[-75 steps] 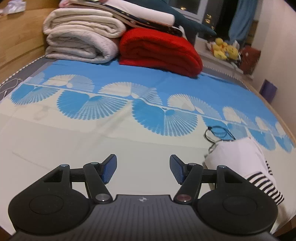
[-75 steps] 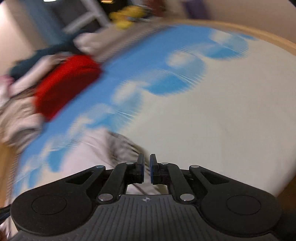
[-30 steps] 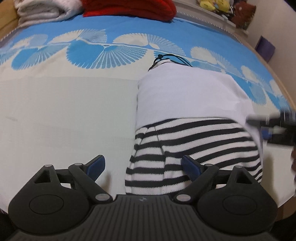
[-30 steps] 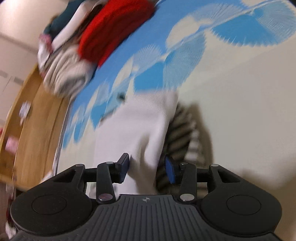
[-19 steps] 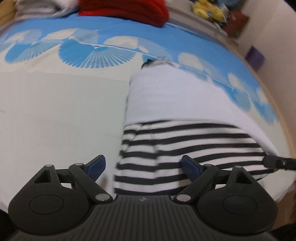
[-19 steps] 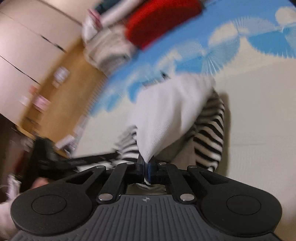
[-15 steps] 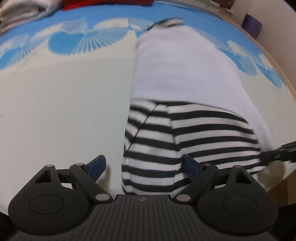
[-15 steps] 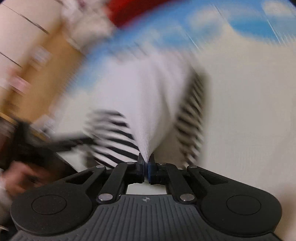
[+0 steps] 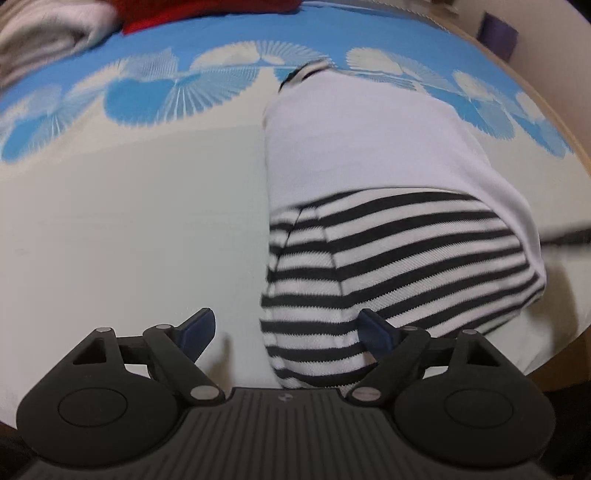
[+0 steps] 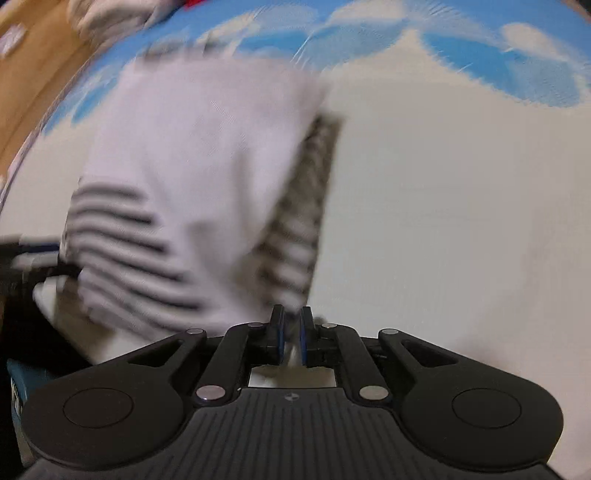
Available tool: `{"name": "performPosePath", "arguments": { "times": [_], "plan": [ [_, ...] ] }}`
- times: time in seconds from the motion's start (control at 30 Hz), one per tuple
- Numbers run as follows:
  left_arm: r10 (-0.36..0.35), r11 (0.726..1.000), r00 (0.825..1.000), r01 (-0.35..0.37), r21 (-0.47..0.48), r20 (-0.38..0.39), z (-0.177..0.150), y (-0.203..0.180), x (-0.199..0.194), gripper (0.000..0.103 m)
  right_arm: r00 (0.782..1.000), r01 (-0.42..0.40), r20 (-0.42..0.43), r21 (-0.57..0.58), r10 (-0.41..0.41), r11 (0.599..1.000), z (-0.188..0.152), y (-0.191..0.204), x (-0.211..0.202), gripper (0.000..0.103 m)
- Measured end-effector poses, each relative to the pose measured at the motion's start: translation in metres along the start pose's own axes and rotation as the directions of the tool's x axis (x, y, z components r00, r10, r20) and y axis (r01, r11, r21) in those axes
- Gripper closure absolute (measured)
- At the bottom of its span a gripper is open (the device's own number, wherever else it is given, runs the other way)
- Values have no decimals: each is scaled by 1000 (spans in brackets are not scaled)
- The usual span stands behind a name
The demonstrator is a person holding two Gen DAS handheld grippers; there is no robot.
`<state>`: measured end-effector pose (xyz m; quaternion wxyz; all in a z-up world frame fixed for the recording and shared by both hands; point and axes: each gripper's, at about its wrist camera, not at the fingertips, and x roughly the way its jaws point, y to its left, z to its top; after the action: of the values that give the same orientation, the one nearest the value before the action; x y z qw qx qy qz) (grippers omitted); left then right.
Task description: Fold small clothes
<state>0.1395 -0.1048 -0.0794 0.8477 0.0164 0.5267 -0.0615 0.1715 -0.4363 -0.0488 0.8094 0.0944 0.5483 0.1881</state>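
Here we count one garment, two grippers, and one bed under them. The garment lies on the cream part of the bed sheet, toward the near edge, with the blue fan-patterned band of the sheet running behind it. We see two kinds of cloth on it: a plain white panel over the far part and a panel of black and white stripes at the near end, where the fabric is doubled and a seam runs down the striped part. A dark-edged neckline or cord shows at the far tip, too small for us to tell which. Our left gripper hangs low over the near striped hem with its fingers spread wide; the right-hand pad rests against the stripes, the other sits over bare sheet. Our right gripper has its fingers drawn nearly together, a narrow slit between the blue pads, and the cloth runs down into that slit, so we read it as pinching the garment's near edge. That view is smeared by motion. At the far edge of the bed we count a red folded blanket and a pale folded one beside it.
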Motion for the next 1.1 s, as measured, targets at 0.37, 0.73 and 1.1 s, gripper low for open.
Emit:
{"name": "performPosePath", "arguments": {
  "times": [0.37,0.73,1.1],
  "plan": [
    [-134,982,989,141,-127,59,84,57,-31,15,969,-215,204,400,142,891,73,-16,35,45],
    [-324,922,946,311,-232,-21,147,60,47,10,886,-280,456,390,81,877,104,-12,30,101],
    [-464,821,884,403,-405,-61,158,74,138,44,974,-6,210,409,-88,913,103,-15,78,100]
  ]
}}
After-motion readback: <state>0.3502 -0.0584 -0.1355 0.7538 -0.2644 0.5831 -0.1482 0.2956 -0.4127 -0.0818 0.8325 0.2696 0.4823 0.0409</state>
